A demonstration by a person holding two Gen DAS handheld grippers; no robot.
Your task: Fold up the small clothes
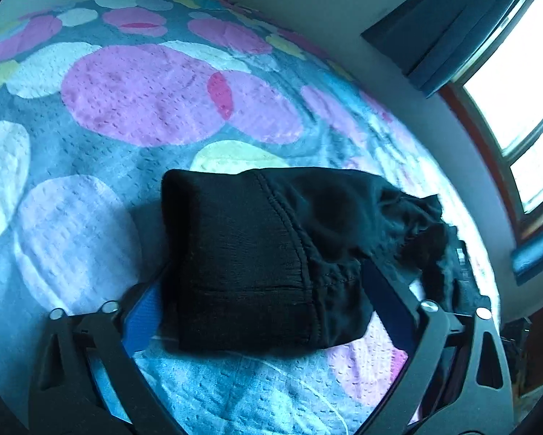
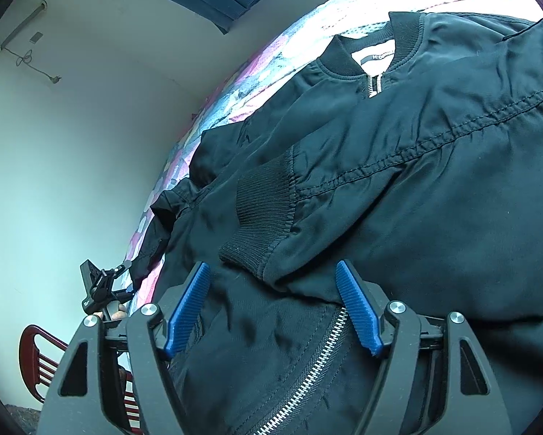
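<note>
Black jacket (image 2: pixel 398 166) spread flat on the bed, zipped front up, collar (image 2: pixel 365 54) at the far end from the right gripper (image 2: pixel 275 308). One sleeve folded across the chest, ribbed cuff (image 2: pixel 260 214) lying just ahead of the right gripper and between its two blue pads (image 2: pixel 189 311). Zipper (image 2: pixel 307 369) running down under the right gripper. Right gripper jaws spread, pads clear of the fabric on both sides, nothing pinched.

Other sleeve's ribbed cuff (image 1: pixel 235 261) straight ahead of the left gripper (image 1: pixel 271 311), lying between its two fingers, crumpled sleeve fabric (image 1: pixel 380 224) trailing off to the right of it. Left gripper jaws wide, blue pad (image 1: pixel 142 319) on the left side partly hidden under the cuff edge, right finger alongside the fabric; contact hard to judge, no squeeze visible. Not gripping.

Bedspread (image 1: pixel 140 94) with pink, white and yellow ovals on grey beyond and to the left of the left gripper. Window (image 1: pixel 518 83) and dark curtain (image 1: pixel 449 25) far right of it. From the right wrist view: left gripper body small at lower left past the bed edge, red chair (image 2: pixel 35 359) below it, white wall (image 2: pixel 72 145) behind.
</note>
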